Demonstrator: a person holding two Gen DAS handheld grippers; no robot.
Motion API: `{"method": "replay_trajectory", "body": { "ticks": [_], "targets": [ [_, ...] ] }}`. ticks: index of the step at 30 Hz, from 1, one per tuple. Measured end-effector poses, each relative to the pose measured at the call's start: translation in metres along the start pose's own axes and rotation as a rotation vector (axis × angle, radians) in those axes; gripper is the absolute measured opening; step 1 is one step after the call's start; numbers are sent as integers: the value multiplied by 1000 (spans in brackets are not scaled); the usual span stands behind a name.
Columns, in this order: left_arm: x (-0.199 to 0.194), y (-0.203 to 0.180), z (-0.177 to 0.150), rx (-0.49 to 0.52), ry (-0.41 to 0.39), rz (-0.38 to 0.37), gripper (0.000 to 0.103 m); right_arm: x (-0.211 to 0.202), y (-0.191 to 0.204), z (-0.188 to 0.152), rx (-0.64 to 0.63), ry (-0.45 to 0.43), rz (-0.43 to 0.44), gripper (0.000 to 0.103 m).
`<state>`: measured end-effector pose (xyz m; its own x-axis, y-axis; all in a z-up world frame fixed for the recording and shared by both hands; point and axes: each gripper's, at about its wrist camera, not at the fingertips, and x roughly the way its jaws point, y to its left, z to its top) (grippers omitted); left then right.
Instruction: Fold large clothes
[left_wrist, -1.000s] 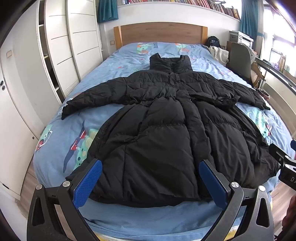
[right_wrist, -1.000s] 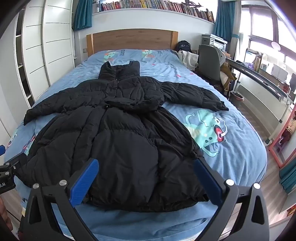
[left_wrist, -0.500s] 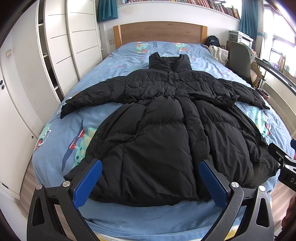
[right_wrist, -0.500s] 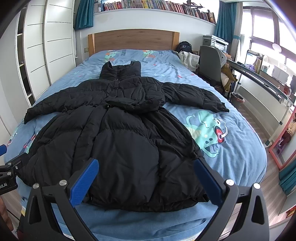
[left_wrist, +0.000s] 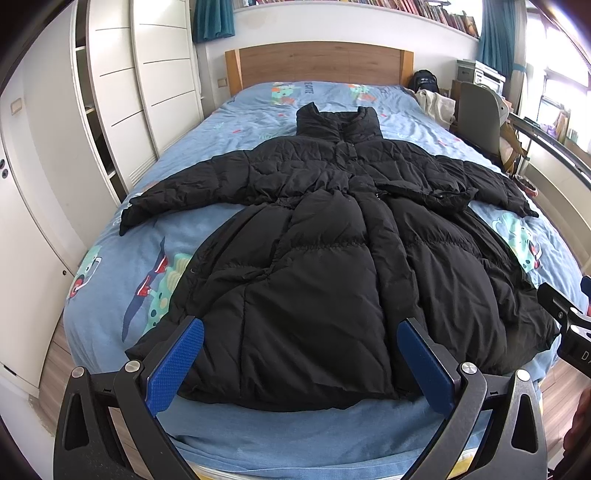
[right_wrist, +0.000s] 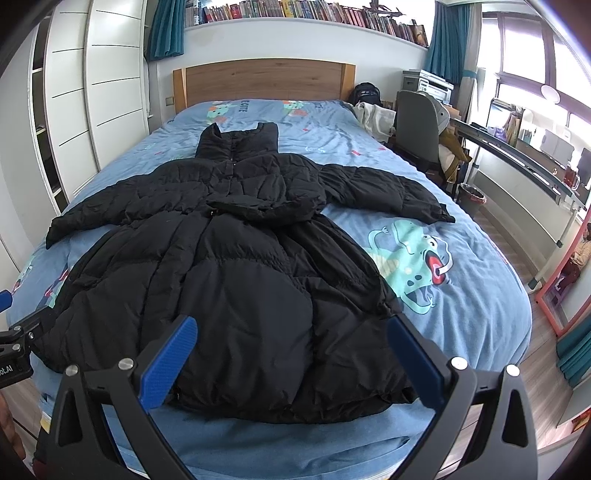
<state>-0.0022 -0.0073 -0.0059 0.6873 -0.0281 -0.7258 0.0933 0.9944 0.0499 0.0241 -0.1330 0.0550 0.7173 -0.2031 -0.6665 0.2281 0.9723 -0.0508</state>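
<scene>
Left gripper (left_wrist: 300, 354) spread wide, blue pads pinching nothing, hovering just short of coat hem. Right gripper (right_wrist: 290, 354) same deal, wide apart, nothing in it, also at hem end. Black puffer coat (left_wrist: 332, 258) flat on blue cartoon bedsheet (left_wrist: 110, 266), sleeves out both sides, collar toward wooden headboard (left_wrist: 319, 62). White wardrobe (left_wrist: 110, 110) on coat's left-sleeve side, grey chair (right_wrist: 417, 125) on other side.

Little changes. In the left wrist view the coat (left_wrist: 314, 266) sits slightly higher and its near hem shows more blue bed (left_wrist: 295, 432) below it than a second ago. In the right wrist view the coat (right_wrist: 236, 288) barely shifts against the headboard (right_wrist: 264, 79).
</scene>
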Motion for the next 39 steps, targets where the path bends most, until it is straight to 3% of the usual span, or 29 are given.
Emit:
{"method": "replay_trajectory", "body": {
  "ticks": [26,31,39],
  "targets": [
    [14,10,4,-24,35,-16,102,20,-18,1,32,37,-14,103],
    [18,24,26,-27,30,15,102,25,-47,29,90,16,-40,103],
    [40,53,93,-27,1,134,102,54,-103,114,180,-63,-36,103]
  ]
}}
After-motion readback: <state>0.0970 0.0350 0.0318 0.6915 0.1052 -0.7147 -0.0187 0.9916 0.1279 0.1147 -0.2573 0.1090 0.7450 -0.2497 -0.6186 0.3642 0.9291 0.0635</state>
